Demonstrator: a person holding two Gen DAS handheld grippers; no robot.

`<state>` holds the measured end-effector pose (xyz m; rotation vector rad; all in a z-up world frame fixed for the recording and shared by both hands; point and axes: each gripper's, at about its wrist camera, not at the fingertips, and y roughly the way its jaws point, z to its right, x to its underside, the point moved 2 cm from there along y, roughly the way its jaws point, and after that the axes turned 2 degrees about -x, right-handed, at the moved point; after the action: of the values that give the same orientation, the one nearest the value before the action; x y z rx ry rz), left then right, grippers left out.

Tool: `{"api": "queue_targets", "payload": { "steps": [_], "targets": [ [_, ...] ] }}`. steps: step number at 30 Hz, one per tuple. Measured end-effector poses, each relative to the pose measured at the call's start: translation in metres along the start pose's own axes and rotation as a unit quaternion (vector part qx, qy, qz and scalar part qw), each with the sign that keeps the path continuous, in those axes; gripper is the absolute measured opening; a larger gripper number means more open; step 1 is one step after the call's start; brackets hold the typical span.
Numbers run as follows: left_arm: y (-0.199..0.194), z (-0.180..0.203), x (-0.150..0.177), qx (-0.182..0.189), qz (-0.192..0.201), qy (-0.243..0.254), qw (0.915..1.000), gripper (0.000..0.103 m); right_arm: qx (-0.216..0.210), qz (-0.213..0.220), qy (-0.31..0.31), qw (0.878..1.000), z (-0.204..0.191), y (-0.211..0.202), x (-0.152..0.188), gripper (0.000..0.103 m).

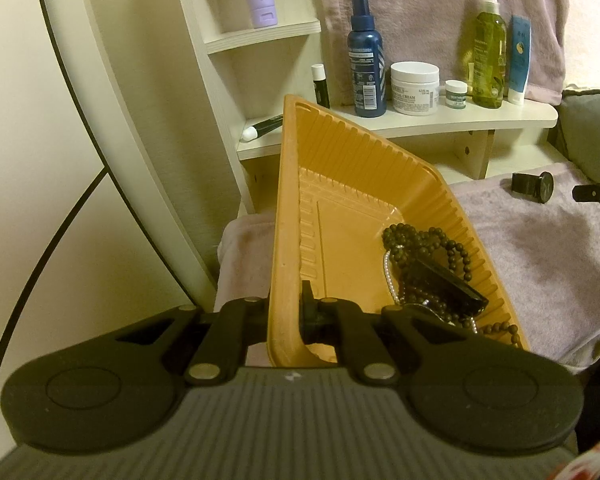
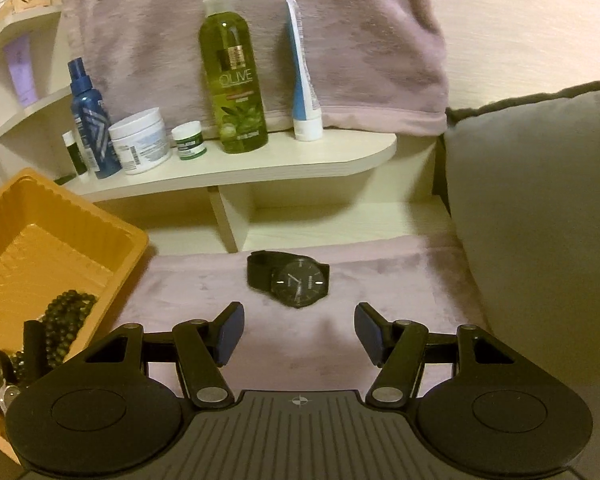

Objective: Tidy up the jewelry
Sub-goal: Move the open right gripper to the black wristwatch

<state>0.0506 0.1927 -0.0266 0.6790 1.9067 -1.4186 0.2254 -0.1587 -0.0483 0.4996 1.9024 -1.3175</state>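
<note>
Gripping the near rim of the orange tray (image 1: 340, 184) with my left tongs (image 1: 286, 312), I hold it tilted, its dark bead necklace (image 1: 432, 240) and pearl strand (image 1: 389, 276) slumped into the low corner. My right tongs (image 2: 299, 330) hang wide apart over the mauve towel (image 2: 380, 280), just short of the black watch (image 2: 298, 282).

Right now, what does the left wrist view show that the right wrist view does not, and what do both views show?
Only the left wrist view shows the left gripper shut on the orange tray's rim, and a pearl strand inside the tray. Only the right wrist view shows the right gripper open, and the gray cushion. Both show the tray, the dark beads, the black watch on the towel, and the shelf bottles.
</note>
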Motion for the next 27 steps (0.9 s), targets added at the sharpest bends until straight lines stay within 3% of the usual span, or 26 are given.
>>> {"api": "queue_targets", "payload": {
  "steps": [8, 17, 21, 27],
  "targets": [
    [0.0, 0.001, 0.0, 0.0, 0.0, 0.001, 1.0, 0.006, 0.001, 0.0, -0.032, 0.999, -0.003, 0.015, -0.006, 0.061],
    [0.001, -0.001, 0.0, 0.002, -0.002, -0.006, 1.0, 0.006, 0.015, -0.018, -0.112, 0.993, -0.006, 0.05, -0.003, 0.062],
    [0.003, -0.003, 0.001, 0.001, -0.005, -0.006, 1.0, 0.006, 0.01, -0.016, -0.113, 0.993, -0.007, 0.063, -0.002, 0.076],
    [0.003, -0.002, -0.001, 0.0, -0.008, -0.005, 1.0, 0.005, -0.002, -0.016, -0.096, 0.995, -0.009, 0.081, -0.005, 0.078]
  ]
}}
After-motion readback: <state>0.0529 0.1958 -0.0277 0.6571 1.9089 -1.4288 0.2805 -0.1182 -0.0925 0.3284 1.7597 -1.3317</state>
